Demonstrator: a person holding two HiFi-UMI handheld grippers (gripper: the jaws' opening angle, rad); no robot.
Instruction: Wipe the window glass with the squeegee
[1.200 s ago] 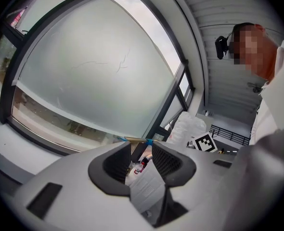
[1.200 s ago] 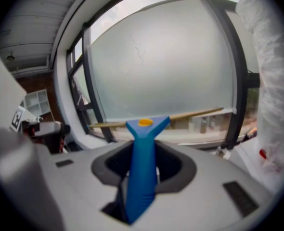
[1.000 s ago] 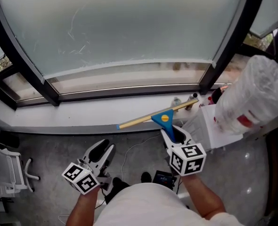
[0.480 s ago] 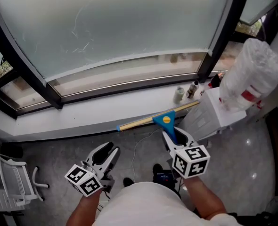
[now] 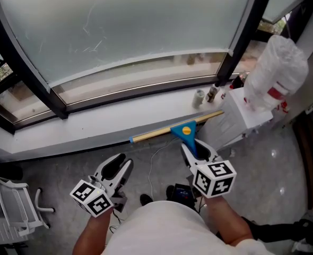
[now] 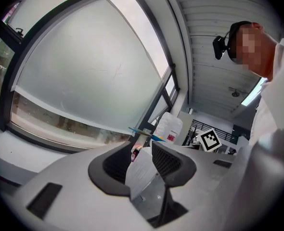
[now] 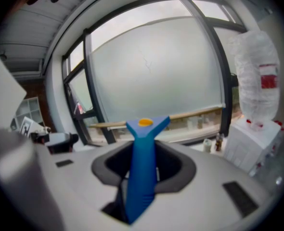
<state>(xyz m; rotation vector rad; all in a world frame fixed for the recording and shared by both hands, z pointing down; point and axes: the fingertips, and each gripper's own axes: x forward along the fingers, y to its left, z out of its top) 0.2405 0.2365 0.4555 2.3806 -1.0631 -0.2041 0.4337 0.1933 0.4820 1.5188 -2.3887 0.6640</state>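
Note:
The squeegee has a blue handle, a yellow button and a long tan blade bar. My right gripper is shut on the handle, holding the blade level below the sill, away from the glass. The big frosted window pane rises ahead in a black frame, with faint scratch marks. My left gripper hangs low at the left, open and holding nothing. The squeegee also shows small past the left jaws.
A white sill runs under the window, with small bottles at its right end. A white box with a plastic-wrapped bundle stands at right. A white rack sits on the grey floor at left.
The head view has drifted, so the window sits a little higher in view. Both grippers keep about the same pose, the right one still holding the squeegee.

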